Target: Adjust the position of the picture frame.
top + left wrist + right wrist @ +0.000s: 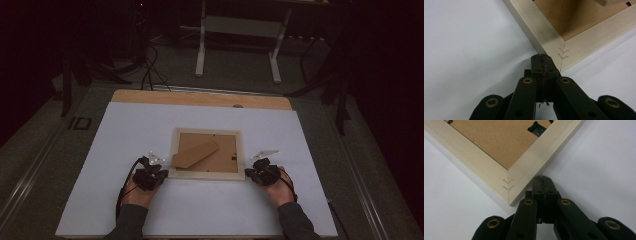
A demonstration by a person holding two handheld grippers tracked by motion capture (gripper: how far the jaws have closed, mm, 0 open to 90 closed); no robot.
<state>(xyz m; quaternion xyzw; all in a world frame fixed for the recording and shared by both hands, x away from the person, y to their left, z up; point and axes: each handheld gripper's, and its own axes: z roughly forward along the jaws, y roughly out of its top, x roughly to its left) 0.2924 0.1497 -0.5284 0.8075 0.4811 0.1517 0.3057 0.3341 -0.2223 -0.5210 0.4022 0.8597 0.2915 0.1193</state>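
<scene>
A pale wooden picture frame [206,174] lies face down in the middle of the white table, its brown backing board [220,145] and fold-out stand [195,154] facing up. My left gripper [159,170] is shut with nothing in it; its tips [541,57] rest against the frame's near-left corner [564,53]. My right gripper [248,172] is also shut and empty, its tips [544,180] touching the outer edge beside the near-right corner [508,185]. A small black clip [536,128] holds the backing near that corner.
The white sheet [125,200] covers the table, with a wooden strip [200,98] along the far edge. Beyond it stand a white desk frame [239,45] and cables [150,70] on the dark floor.
</scene>
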